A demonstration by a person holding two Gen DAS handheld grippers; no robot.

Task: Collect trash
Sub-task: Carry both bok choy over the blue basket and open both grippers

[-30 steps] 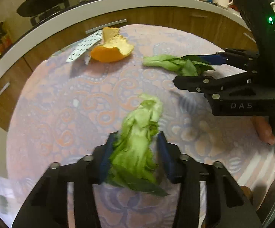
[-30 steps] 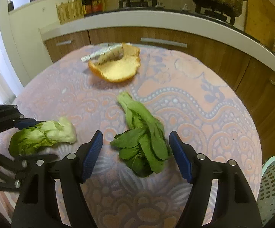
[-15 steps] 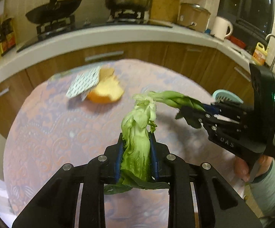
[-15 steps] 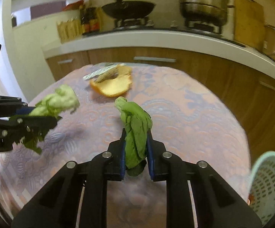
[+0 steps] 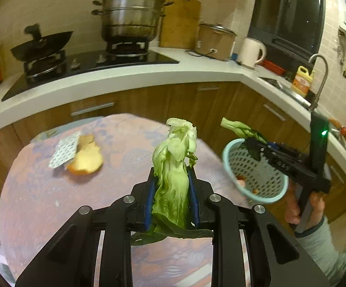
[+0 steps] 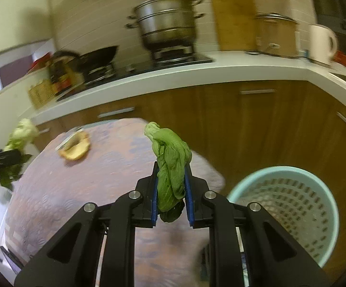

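left claw (image 5: pixel 171 186): clenched on my pale cabbage piece (image 5: pixel 174 167), blue pads pressed to both sides, leaf standing up out of the claw, lifted clear of the tabletop (image 5: pixel 41 191).
right claw (image 6: pixel 171 186): clenched on my dark green leaf (image 6: pixel 170 165), folded between the pads, stem end poking up, also off the tabletop.
right claw from left cam: I see it at (image 5: pixel 252 144), leaf tip sticking up above the near rim of the basket.
basket (image 6: pixel 285 210): light blue, perforated, just right of my right claw, past the tabletop edge; some orange scraps inside, can't tell what.
orange peel (image 5: pixel 85 159): on the tabletop, far left side, well apart from both claws.
blister pack (image 5: pixel 65 149): lying against the peel, touching it.
background: steamer pot (image 5: pixel 129 16) and wok (image 5: pixel 41 44) on stove, kettle (image 5: pixel 252 51) on counter.
blur: right cam is smeared.
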